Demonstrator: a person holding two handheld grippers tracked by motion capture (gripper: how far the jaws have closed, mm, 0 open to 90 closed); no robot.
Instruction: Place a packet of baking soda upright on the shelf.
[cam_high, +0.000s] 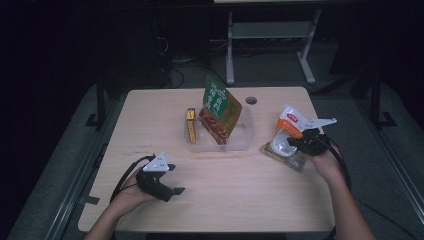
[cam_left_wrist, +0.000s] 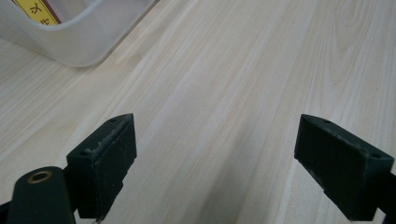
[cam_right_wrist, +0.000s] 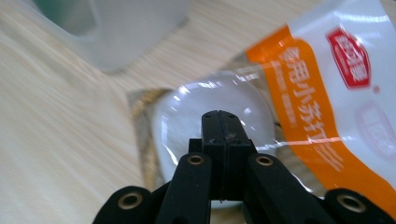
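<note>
Right gripper (cam_high: 299, 141) sits at the right side of the bench (cam_high: 225, 200), its fingers (cam_right_wrist: 219, 126) pressed together, pads flush, nothing visibly between them. In the right gripper view the closed tips lie over the clear, glossy part of a white-and-orange pouch (cam_right_wrist: 322, 88); can't tell whether they touch the film or hang just above it. In the high view the pouch (cam_high: 290, 122) stands tilted, top edge up, lower end on a flat clear-wrapped packet (cam_high: 285, 155) lying on the bench near the right edge. Left gripper (cam_high: 167, 180) rests low at the front left of the bench, well apart from the pouch, fingers (cam_left_wrist: 107, 158) spread wide with bare wood between them. A clear plastic tub (cam_high: 240, 140) sits mid-bench, holding a green-and-brown snack bag (cam_high: 220, 107) that stands up tilted, and a narrow yellow box (cam_high: 191, 125) on edge at its left wall. The tub's corner (cam_left_wrist: 84, 42) shows at the upper left of the left gripper view, a way off from the fingers.
</note>
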